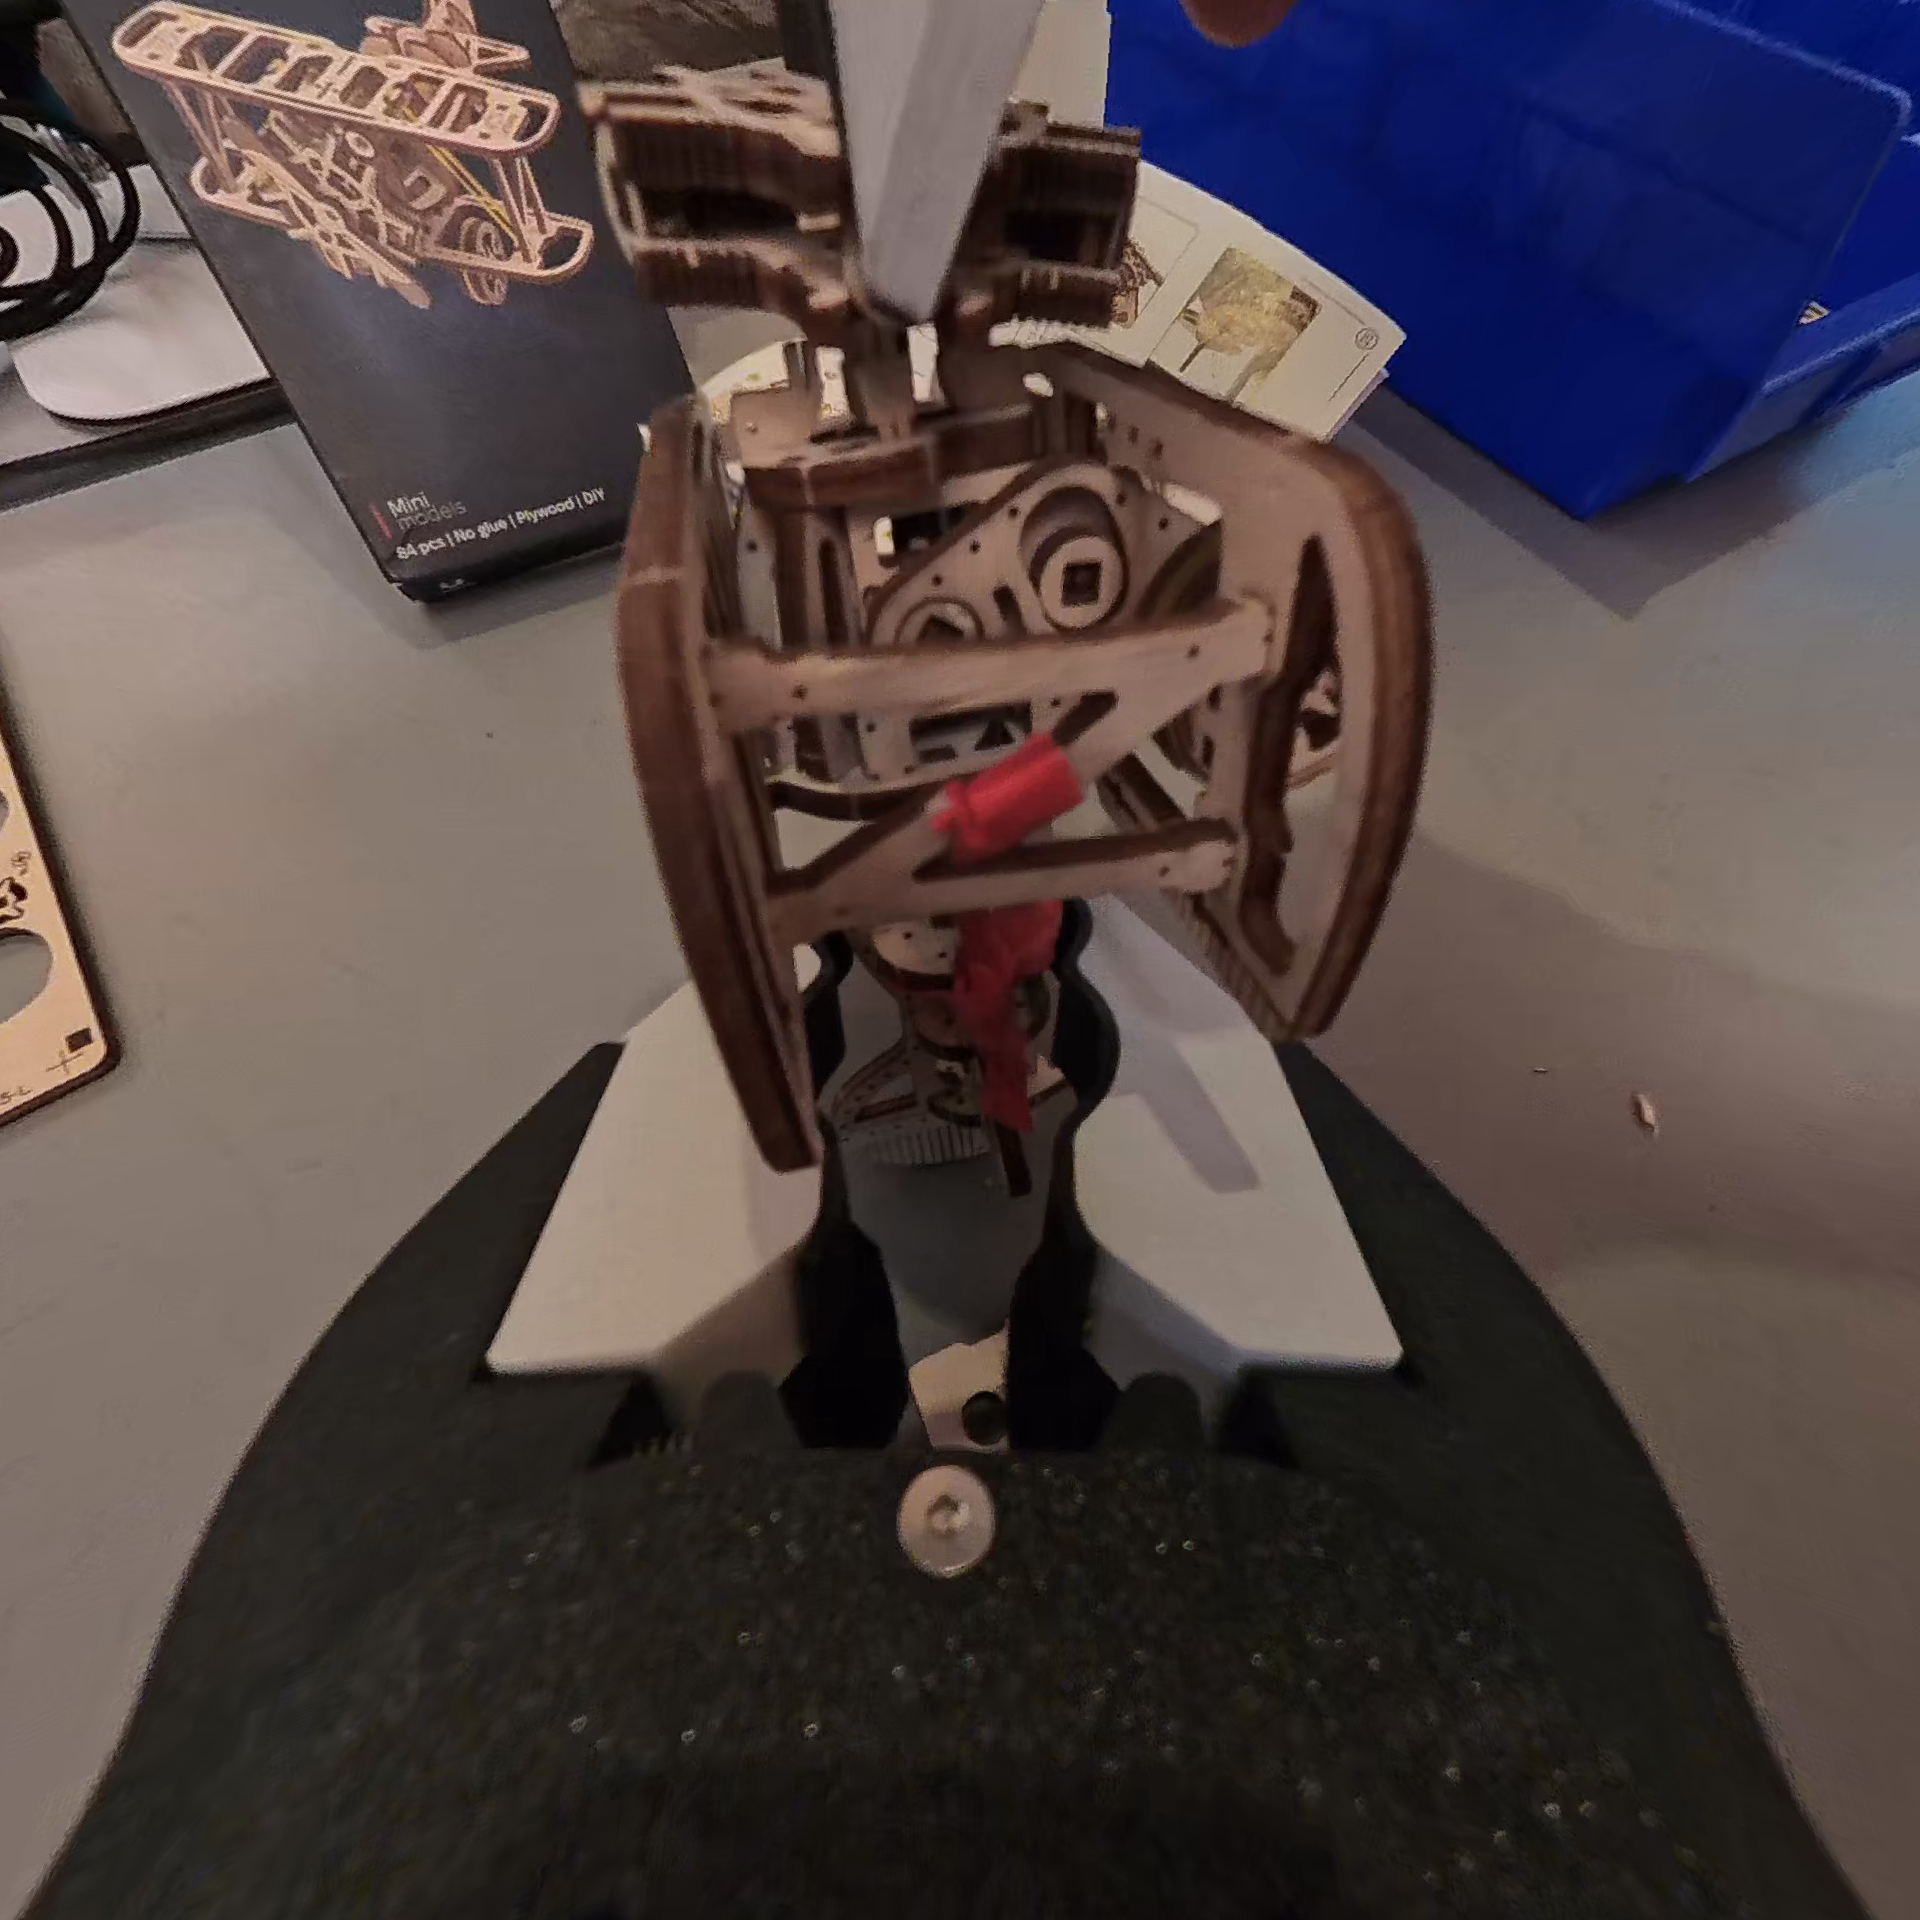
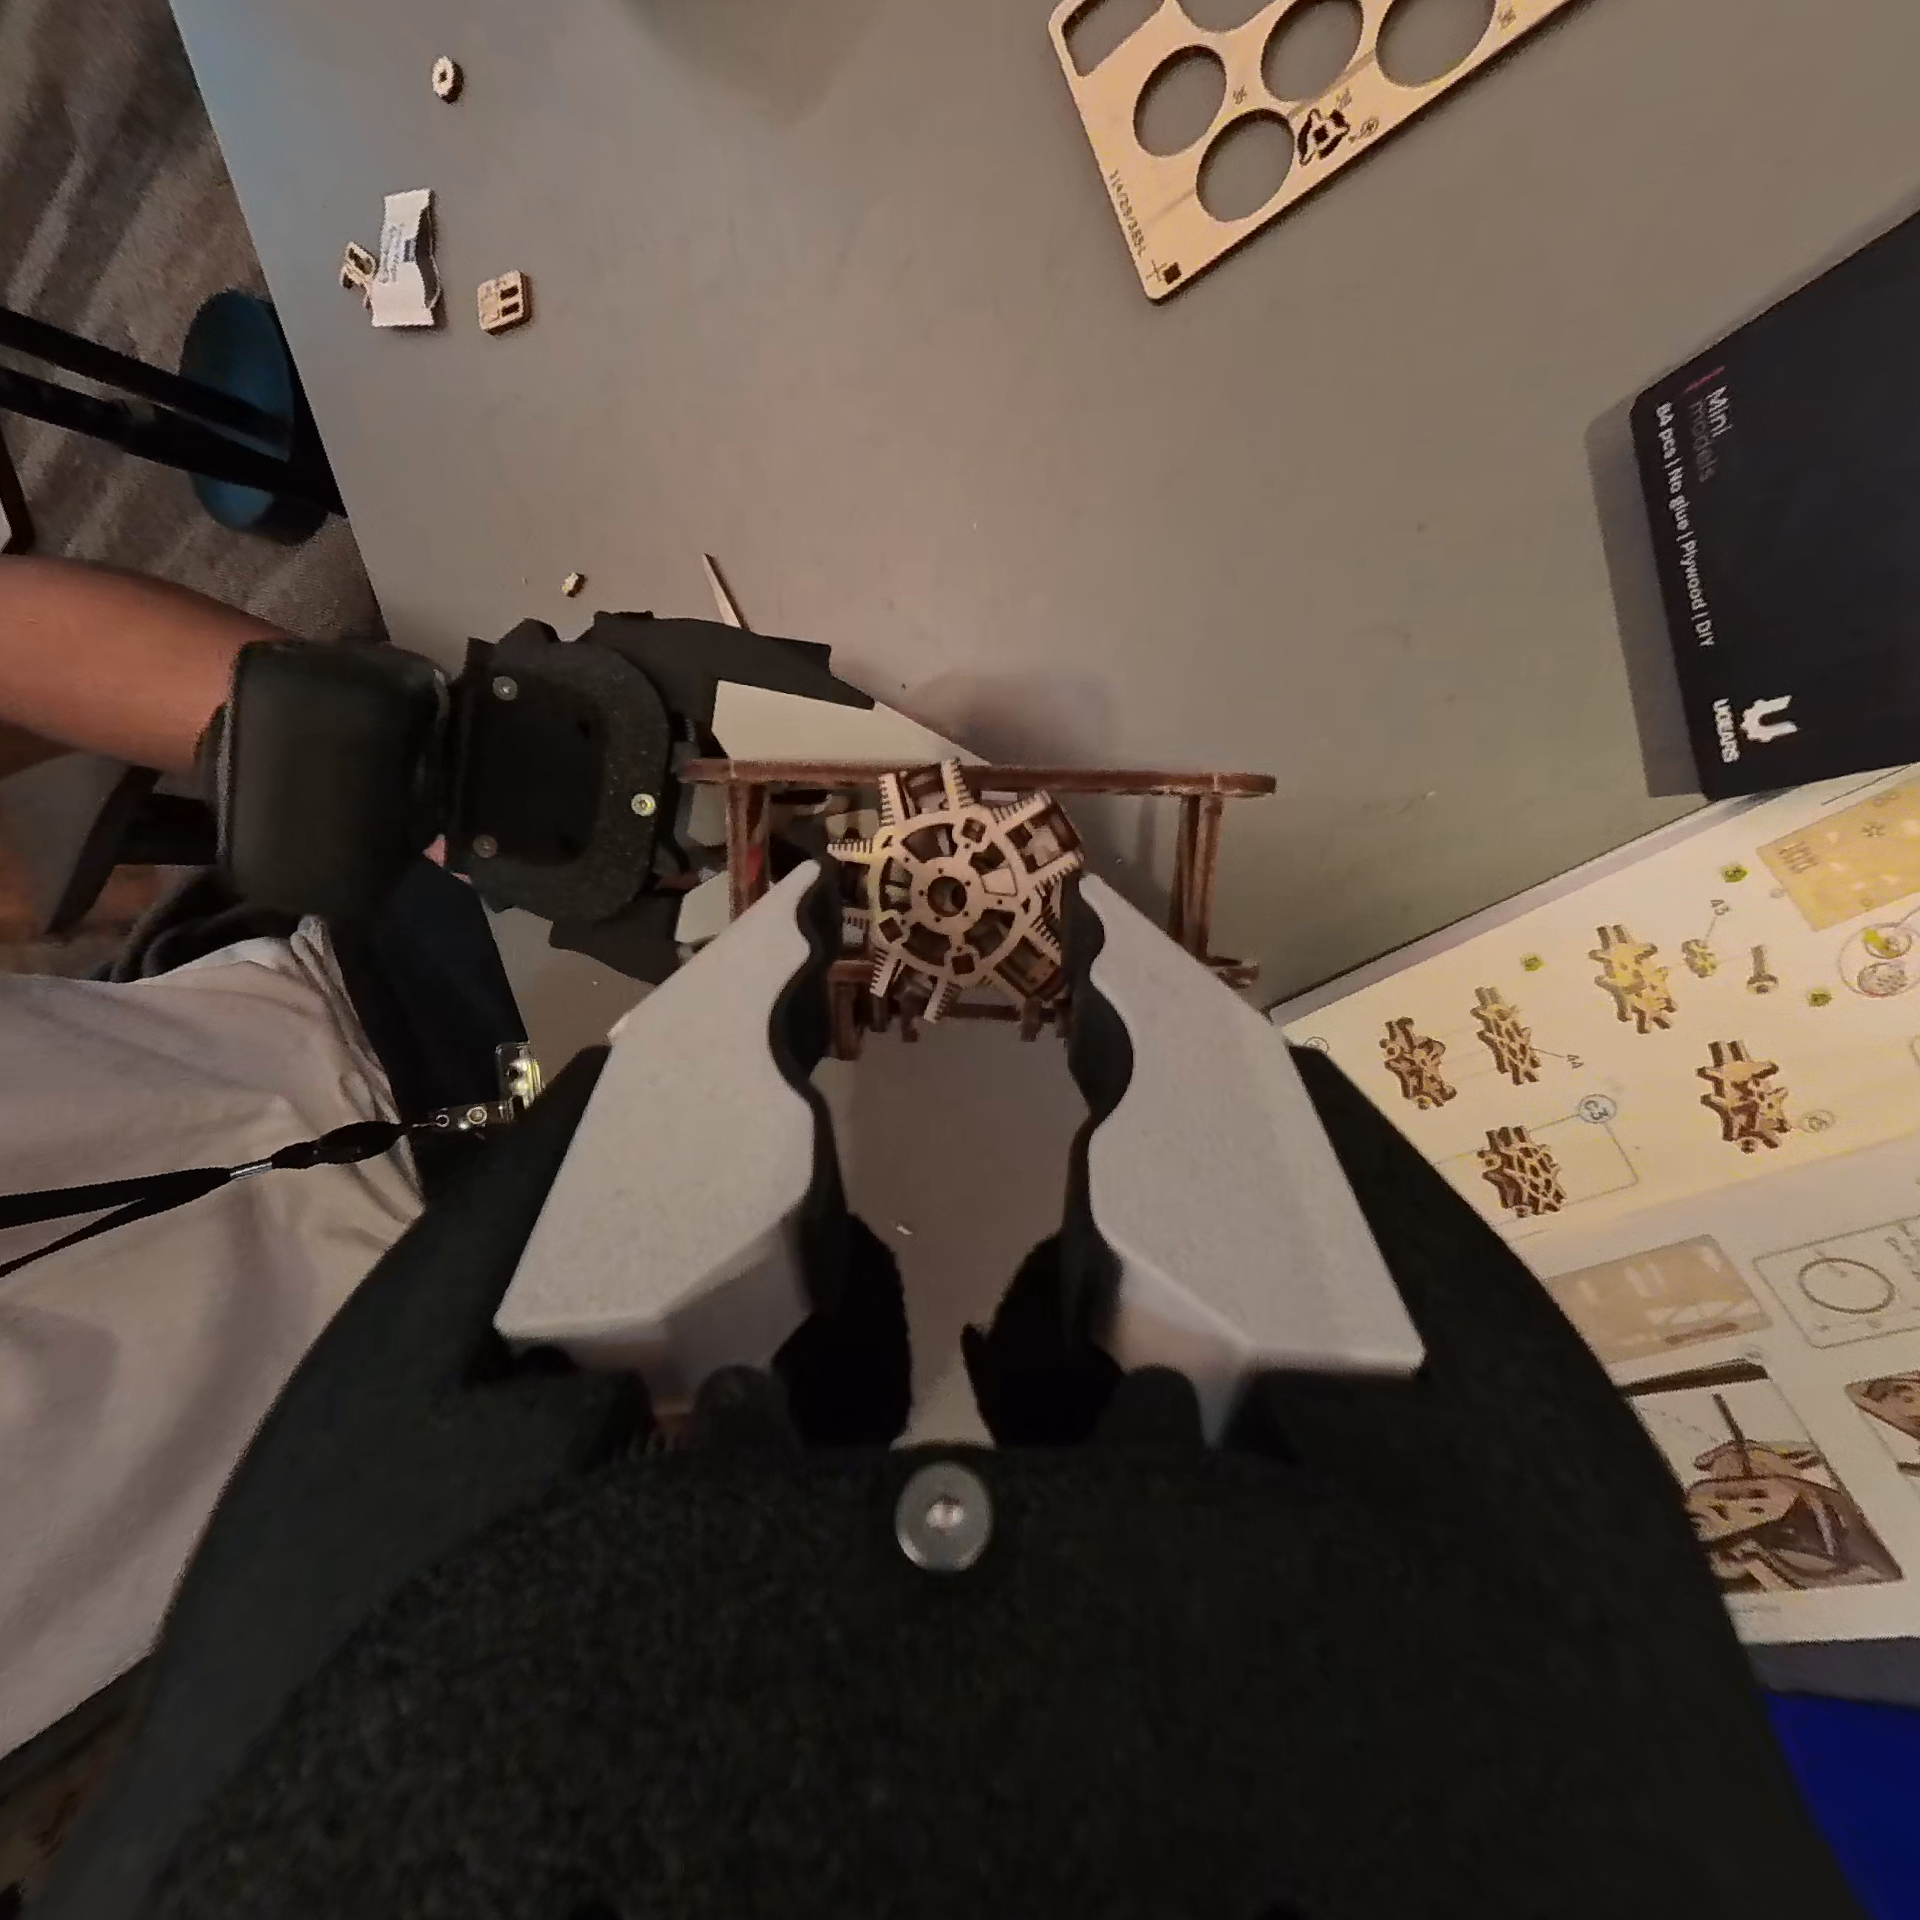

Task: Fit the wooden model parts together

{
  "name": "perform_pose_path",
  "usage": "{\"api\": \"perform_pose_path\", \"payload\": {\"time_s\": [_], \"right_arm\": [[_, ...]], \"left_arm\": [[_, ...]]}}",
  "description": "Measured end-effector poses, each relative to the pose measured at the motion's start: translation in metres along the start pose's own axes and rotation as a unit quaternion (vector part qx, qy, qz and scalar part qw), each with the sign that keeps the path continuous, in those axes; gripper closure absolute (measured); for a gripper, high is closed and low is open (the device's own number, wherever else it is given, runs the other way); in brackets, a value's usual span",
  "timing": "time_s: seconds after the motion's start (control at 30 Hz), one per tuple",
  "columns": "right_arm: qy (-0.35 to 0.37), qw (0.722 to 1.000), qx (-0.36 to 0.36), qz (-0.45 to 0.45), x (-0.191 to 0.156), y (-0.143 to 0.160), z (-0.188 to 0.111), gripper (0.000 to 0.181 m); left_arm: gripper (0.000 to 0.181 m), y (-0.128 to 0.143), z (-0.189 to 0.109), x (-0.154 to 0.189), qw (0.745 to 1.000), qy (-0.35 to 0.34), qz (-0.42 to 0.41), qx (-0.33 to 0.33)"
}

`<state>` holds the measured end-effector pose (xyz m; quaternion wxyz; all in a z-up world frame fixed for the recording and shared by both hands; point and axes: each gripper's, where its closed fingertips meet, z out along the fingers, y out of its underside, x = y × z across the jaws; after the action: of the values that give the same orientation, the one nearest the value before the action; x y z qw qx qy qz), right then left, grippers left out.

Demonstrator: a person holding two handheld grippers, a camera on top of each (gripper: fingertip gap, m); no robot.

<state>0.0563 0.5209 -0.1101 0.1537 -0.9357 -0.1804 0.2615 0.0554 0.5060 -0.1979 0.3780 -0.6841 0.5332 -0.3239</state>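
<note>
- Left wrist view: the left gripper (image 1: 951, 1049) clamps the tail of the brown laser-cut wooden biplane model (image 1: 997, 727); a red scarf piece (image 1: 1003, 997) shows only here.
- Right wrist view: the right gripper (image 2: 951, 935) grips the model's pale star-shaped wooden engine (image 2: 961, 899) at 12 o'clock; the punched plywood sheet (image 2: 1247, 135) lies at 1 o'clock.

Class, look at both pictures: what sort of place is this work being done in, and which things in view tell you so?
Probably a hobby or workshop desk indoors: a grey table carries a dark model kit box, an open instruction booklet and a punched-out plywood sheet, with a blue bin behind.
</note>
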Motion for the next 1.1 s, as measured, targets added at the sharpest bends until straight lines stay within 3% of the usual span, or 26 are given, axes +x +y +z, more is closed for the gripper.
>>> {"api": "perform_pose_path", "payload": {"time_s": [0.23,0.47,0.67,0.9,1.1], "right_arm": [[0.005,1.0,0.03,0.003,-0.001,0.009,-0.007,0.141],[0.049,0.994,0.095,0.009,-0.003,0.005,-0.025,0.14],[0.088,0.994,0.058,0.003,0.004,0.0,-0.025,0.139],[0.095,0.995,0.025,0.036,0.006,0.004,-0.025,0.136],[0.108,0.992,0.062,0.022,0.004,-0.007,-0.045,0.131]], "left_arm": [[0.148,-0.002,0.001,0.008,0.999,0.019,0.043,-0.005],[0.148,-0.021,0.002,0.006,0.99,0.075,0.116,0.025],[0.148,-0.021,0.011,0.011,0.986,0.139,0.089,0.034],[0.148,-0.023,0.015,-0.001,0.983,0.131,0.122,0.043],[0.148,-0.026,0.014,-0.003,0.983,0.122,0.124,0.053]]}}
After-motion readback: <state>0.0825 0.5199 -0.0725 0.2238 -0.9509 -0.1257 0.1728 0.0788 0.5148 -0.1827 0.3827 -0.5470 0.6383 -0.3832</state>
